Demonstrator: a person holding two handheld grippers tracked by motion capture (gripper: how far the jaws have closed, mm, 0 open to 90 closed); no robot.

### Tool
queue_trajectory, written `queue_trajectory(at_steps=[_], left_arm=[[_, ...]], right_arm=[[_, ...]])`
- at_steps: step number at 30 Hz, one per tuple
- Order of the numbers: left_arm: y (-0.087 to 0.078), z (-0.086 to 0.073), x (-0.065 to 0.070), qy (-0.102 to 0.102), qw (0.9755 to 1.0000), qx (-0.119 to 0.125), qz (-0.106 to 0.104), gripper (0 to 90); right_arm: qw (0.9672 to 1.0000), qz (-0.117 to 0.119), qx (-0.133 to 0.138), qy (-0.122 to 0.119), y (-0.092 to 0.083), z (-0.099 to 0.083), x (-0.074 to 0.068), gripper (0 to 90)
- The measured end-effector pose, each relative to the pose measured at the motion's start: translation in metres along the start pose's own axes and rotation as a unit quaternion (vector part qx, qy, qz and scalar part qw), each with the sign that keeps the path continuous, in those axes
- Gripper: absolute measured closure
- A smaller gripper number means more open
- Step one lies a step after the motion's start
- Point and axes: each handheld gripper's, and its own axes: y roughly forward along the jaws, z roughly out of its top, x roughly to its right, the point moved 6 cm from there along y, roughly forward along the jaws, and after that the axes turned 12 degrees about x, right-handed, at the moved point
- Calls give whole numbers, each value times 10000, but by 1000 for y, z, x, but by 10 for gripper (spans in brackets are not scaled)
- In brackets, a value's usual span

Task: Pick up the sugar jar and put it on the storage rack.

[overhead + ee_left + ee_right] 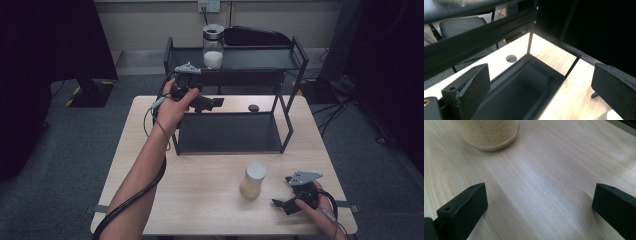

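A black two-tier shelf rack (235,132) stands at the back of the wooden table (200,200). On its top shelf is a glass jar (213,47) part-filled with white powder. A second jar (253,180), holding tan grains under a grey lid, stands on the table in front of the rack. My left gripper (216,103) is open at the rack's left end, between the two shelves; its jaws (539,85) look over the bare lower tray (524,90). My right gripper (281,205) rests open near the table's front right, just right of the tan jar (489,132), with bare wood between its jaws (539,205).
A round cable hole (253,107) sits in the tabletop behind the lower tray, also seen as a hole (511,58) from the left gripper. A dark chair (255,36) stands behind the rack. Cables lie on the floor at right (345,100).
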Motion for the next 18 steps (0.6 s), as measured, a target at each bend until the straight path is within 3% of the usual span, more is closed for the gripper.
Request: queue_trajectory(at_steps=[18], left_arm=[[-3, -50, 3, -10, 10000, -82, -26, 15]], right_arm=[[10000, 1, -6, 4, 0, 0, 0, 0]])
